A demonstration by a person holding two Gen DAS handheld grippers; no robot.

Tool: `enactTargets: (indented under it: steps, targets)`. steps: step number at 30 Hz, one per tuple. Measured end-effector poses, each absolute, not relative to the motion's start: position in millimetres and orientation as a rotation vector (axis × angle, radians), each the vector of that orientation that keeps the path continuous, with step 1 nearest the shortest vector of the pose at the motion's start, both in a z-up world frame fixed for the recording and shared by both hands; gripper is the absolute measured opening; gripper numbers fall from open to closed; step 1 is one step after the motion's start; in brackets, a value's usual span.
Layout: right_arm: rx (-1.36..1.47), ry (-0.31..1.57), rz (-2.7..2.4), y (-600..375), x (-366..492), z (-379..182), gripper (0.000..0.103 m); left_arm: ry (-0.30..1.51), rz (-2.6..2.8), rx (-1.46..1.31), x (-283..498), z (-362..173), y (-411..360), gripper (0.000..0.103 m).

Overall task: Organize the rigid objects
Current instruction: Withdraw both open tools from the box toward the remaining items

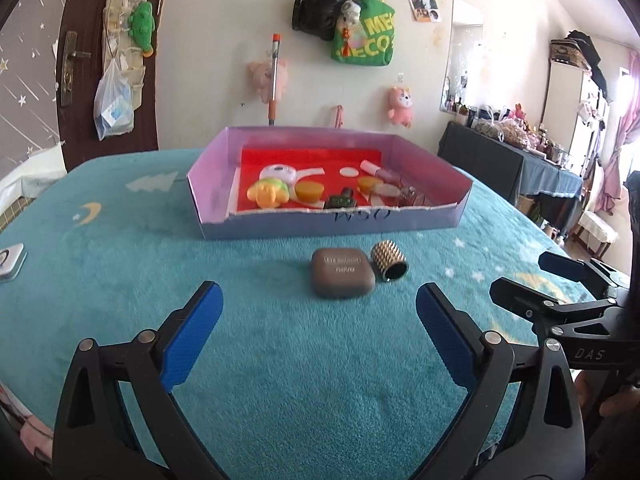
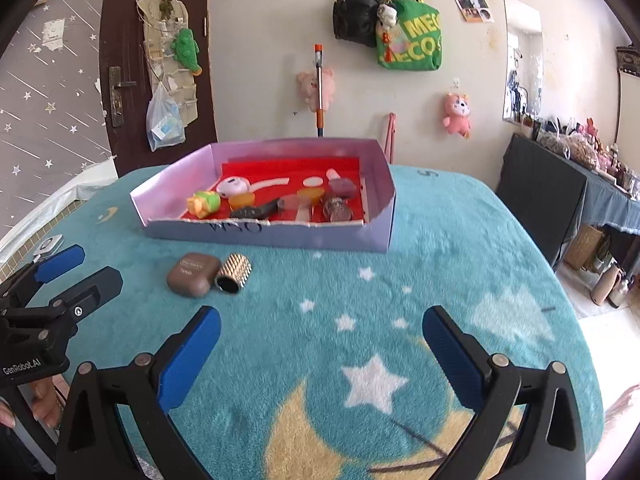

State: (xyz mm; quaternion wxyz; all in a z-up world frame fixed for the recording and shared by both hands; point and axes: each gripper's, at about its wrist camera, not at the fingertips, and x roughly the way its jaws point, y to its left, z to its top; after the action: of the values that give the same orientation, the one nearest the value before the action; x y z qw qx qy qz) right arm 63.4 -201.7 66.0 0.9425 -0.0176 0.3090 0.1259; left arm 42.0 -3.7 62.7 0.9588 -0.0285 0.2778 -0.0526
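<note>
**Left wrist view: both grippers wide apart over the blanket, nothing held**

Left wrist view has the left gripper (image 1: 320,336) with its blue pads spread wide and only teal blanket (image 1: 120,280) between them. Ahead of it lie a brown case (image 1: 343,278) and a studded gold cap (image 1: 389,261), side by side and touching or nearly so, the cap on its side with its dark opening facing the camera. Beyond them sits a lilac box (image 1: 332,222) with a red floor, holding a yellow-green toy (image 1: 268,193), an orange lid (image 1: 309,191), a white round case (image 1: 279,172), a dark bottle (image 1: 340,200) and some clear jars (image 1: 400,194). A small tin (image 1: 10,262) lies at the blanket's left edge.

Right wrist view shows the right gripper (image 2: 322,354) equally wide, empty, above the star and moon pattern; the case and cap lie ahead to its left, near the box front.
</note>
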Motion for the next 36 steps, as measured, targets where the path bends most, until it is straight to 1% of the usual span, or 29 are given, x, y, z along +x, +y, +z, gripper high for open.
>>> enactTargets:
  steps: [11,36]
  targets:
    - [-0.016,0.677,0.239,-198,61,30,0.103,0.597,-0.086,-0.062,41,40,-3,0.099]
    - [-0.011,0.664,0.222,-199,62,26,0.103,0.626,-0.072,-0.075,46,32,-1,0.099]
